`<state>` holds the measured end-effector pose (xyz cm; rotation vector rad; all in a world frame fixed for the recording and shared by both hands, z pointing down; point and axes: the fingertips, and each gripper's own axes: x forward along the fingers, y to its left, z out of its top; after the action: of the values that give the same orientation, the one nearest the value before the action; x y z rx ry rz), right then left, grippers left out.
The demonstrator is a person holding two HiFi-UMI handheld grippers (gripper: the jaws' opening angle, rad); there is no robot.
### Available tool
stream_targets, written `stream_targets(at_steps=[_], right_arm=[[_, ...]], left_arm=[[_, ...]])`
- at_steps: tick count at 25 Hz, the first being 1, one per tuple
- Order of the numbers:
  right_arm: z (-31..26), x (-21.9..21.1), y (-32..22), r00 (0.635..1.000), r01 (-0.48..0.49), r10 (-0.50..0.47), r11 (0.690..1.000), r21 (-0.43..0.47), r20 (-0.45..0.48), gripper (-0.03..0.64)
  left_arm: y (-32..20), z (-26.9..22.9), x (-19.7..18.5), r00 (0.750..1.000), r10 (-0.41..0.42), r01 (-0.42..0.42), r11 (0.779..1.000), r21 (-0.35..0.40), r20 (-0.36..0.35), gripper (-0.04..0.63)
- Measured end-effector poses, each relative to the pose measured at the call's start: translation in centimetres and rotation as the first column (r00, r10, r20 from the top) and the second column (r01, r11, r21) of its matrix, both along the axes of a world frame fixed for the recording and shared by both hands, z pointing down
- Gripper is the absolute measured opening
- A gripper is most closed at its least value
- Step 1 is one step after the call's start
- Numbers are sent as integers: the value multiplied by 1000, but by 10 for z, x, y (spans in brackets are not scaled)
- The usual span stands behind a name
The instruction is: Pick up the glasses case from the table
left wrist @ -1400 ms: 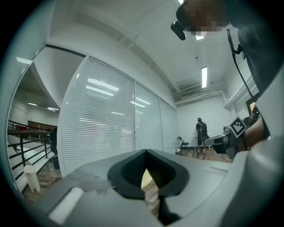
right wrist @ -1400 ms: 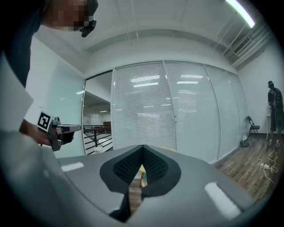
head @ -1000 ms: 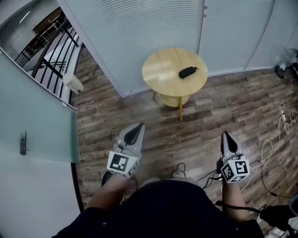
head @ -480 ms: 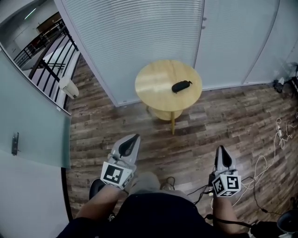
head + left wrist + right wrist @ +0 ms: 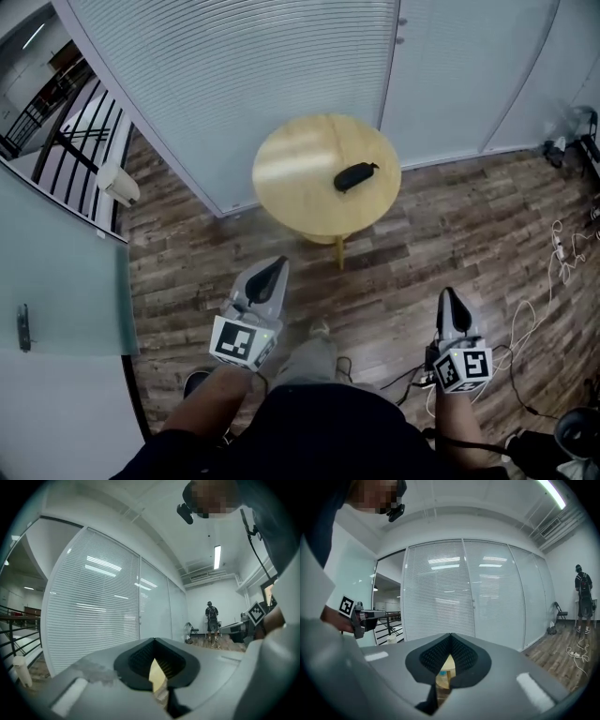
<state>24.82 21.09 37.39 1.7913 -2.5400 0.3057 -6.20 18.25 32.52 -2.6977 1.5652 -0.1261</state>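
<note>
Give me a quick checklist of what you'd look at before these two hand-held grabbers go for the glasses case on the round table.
1. Glasses case lies in plain view on the round table: ok.
2. Nothing rests on the case: ok.
3. Left gripper holds nothing: ok.
4. Right gripper holds nothing: ok.
5. Jaws apart, ready to grasp: not ok, both pairs are together.
6. Grippers near the case: not ok, both are well short of the table.
7. Cables off the path: ok, they lie to the right.
</note>
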Motion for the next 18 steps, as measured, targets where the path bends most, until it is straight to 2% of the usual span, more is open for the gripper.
stream_targets(at_steps=[5,12,18], right_arm=[[1,-15,-68,1000,11,-11,1000,-6,5,8],[0,-43,-158,1000,-11,11,1000,10,18,8],[-18,-48,-201,999,-27,26,999,36,27,8]], left_arm=[[-77,5,6,998,52,-53,999,-10,-25,3],[-177,22,-13,996,88,-89,995,-42,-8,3],[-230,-7,-16,993,112,-111,993,33,-38,3]])
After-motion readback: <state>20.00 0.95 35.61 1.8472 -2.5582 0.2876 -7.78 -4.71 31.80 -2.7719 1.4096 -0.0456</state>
